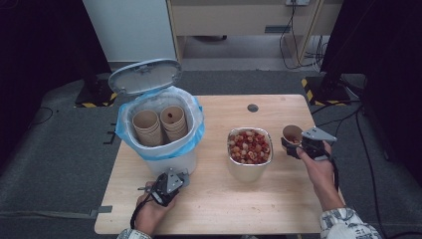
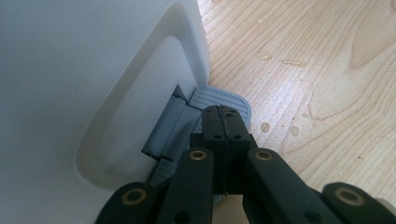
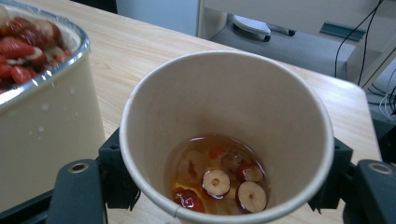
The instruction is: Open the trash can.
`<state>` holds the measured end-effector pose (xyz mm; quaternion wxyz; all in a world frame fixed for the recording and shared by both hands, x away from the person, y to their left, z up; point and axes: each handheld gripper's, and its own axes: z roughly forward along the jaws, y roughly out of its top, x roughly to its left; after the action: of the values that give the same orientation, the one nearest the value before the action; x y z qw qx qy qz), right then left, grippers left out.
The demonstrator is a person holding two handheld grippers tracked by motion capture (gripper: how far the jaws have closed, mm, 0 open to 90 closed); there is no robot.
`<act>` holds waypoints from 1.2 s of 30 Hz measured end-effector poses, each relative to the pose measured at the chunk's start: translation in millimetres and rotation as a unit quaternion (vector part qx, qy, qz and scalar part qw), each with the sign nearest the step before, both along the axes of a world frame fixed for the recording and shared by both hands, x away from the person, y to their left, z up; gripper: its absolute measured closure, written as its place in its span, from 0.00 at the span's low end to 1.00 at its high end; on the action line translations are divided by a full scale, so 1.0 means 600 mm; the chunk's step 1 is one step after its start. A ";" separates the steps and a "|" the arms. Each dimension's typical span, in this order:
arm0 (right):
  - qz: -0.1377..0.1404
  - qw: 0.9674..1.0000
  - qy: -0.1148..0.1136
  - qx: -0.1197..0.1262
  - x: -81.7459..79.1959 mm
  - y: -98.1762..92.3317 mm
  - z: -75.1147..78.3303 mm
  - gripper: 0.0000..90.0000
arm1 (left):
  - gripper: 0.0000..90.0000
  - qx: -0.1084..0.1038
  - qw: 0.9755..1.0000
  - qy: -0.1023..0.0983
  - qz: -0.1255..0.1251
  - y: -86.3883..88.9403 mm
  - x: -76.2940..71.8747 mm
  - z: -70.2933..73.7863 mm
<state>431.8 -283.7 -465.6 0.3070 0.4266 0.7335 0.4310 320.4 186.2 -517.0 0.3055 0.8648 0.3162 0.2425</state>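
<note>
A white pedal bin (image 1: 169, 158) with a blue liner stands at the table's left, its lid (image 1: 145, 75) raised. Two stacks of paper cups (image 1: 160, 124) sit inside it. My left gripper (image 1: 183, 175) is at the bin's base, shut, with its tips (image 2: 225, 114) resting on the grey pedal (image 2: 222, 95). At the right, my right gripper (image 1: 297, 144) is shut on a paper cup (image 1: 291, 132), one jaw on each side. The cup (image 3: 224, 93) stands upright and holds a little amber liquid with red fruit slices (image 3: 215, 179).
A metal bowl (image 1: 250, 164) full of red and pale fruit pieces stands mid-table, just left of the held cup, its rim (image 3: 70, 60) close by. Water drops dot the wood (image 2: 299, 107) beside the pedal. Cables and stands lie on the floor beyond the table.
</note>
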 end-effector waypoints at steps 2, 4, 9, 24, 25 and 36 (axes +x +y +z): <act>0.005 1.000 0.000 -0.004 0.002 -0.002 0.010 0.32 | 1.00 0.000 1.000 0.000 0.000 0.000 0.000 0.000; 0.007 1.000 -0.002 -0.011 0.003 -0.002 0.018 0.32 | 1.00 0.000 1.000 0.000 0.000 0.000 0.000 0.000; 0.015 0.999 -0.012 -0.028 0.007 -0.001 0.045 0.32 | 1.00 -0.001 1.000 0.000 0.000 0.000 0.000 0.000; 0.034 0.998 -0.040 -0.047 0.020 0.014 0.111 0.32 | 1.00 -0.001 1.000 0.001 0.000 0.000 0.000 0.000; 0.035 0.997 -0.042 -0.048 0.021 0.015 0.113 0.32 | 1.00 -0.001 1.000 0.001 0.000 0.000 0.000 0.000; 0.042 0.996 -0.057 -0.061 0.027 0.023 0.145 0.32 | 1.00 -0.001 1.000 0.001 0.000 0.000 0.000 0.000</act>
<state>447.9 -270.2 -378.7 0.3551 0.3504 0.7570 0.4219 320.6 186.5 -516.9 0.3064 0.8646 0.3169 0.2411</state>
